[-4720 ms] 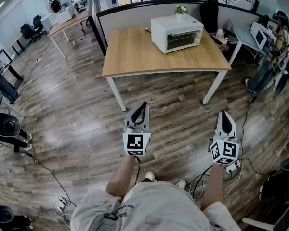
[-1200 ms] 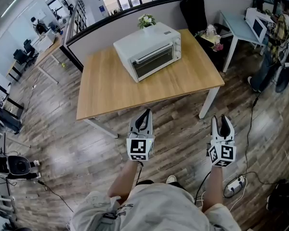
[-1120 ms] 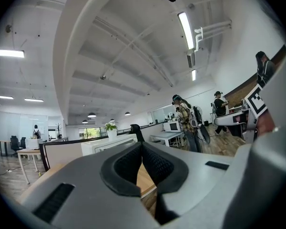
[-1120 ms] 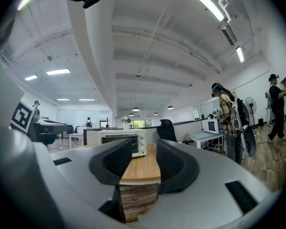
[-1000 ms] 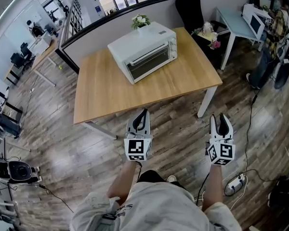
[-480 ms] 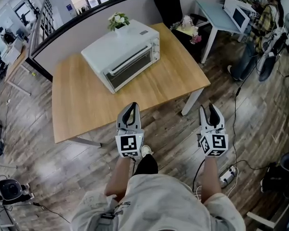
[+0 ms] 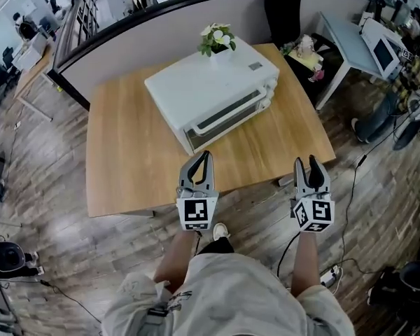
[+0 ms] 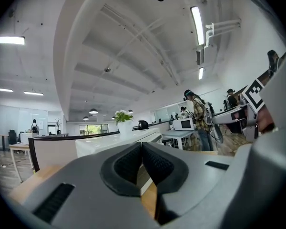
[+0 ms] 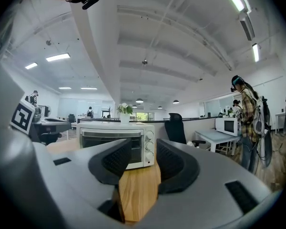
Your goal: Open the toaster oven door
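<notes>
A white toaster oven [image 7: 208, 89] stands on the wooden table [image 7: 126, 152], its glass door [image 7: 227, 116] shut and facing me. A vase of white flowers [image 7: 218, 39] sits on top of it. My left gripper [image 7: 204, 158] hovers over the table's front edge just short of the door, pads together on nothing [image 8: 142, 144]. My right gripper [image 7: 307, 162] hangs off the table's front right edge. Its jaws are opening, with nothing between them [image 9: 144, 148]. In the right gripper view the toaster oven [image 9: 109, 131] shows beyond the jaws, knobs on its right.
A grey partition [image 7: 161, 16] runs behind the table, with a black chair [image 7: 283, 5] at its right end. A side table with a microwave [image 7: 385, 47] and a standing person [image 9: 245, 123] are to the right. Cables and a power strip [image 7: 329, 275] lie on the wood floor.
I have walked up to the table. The toaster oven has grown larger and now sits straight ahead. Both grippers have moved from above the floor to the table's front edge.
</notes>
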`<act>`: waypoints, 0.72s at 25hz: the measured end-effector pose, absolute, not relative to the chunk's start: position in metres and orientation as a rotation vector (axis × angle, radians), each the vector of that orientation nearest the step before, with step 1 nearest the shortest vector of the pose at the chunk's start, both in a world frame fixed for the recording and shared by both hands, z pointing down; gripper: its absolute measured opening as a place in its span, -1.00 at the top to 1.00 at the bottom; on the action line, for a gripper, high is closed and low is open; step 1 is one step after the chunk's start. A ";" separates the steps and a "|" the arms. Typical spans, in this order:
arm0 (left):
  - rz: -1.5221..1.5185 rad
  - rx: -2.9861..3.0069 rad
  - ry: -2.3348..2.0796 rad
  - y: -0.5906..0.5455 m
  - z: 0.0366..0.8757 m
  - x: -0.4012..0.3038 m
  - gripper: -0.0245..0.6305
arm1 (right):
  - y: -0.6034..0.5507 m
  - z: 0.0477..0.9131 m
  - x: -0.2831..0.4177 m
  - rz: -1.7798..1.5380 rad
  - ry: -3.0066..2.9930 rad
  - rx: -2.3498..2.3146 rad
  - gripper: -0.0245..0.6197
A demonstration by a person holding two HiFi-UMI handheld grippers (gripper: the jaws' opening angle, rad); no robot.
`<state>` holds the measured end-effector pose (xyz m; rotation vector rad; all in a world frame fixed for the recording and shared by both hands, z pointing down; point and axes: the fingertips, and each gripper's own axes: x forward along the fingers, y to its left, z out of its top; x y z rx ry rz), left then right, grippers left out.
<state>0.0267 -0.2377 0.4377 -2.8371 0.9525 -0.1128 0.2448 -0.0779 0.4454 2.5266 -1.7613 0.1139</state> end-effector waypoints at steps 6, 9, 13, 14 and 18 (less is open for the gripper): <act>-0.110 -2.821 1.071 -0.288 0.437 0.006 0.87 | -0.152 0.445 0.233 0.114 -1.856 2.412 0.41; -0.107 -2.801 1.151 -0.304 0.439 -0.006 0.88 | -0.182 0.444 0.225 0.101 -1.920 2.342 0.41; -0.112 -2.764 1.260 -0.315 0.441 -0.020 0.87 | -0.216 0.443 0.220 0.094 -2.033 2.259 0.40; -0.115 -2.748 1.299 -0.318 0.442 -0.023 0.87 | -0.224 0.444 0.221 0.091 -2.064 2.235 0.40; -0.136 -2.683 1.464 -0.326 0.446 -0.024 0.87 | -0.254 0.446 0.234 0.092 -2.188 2.128 0.40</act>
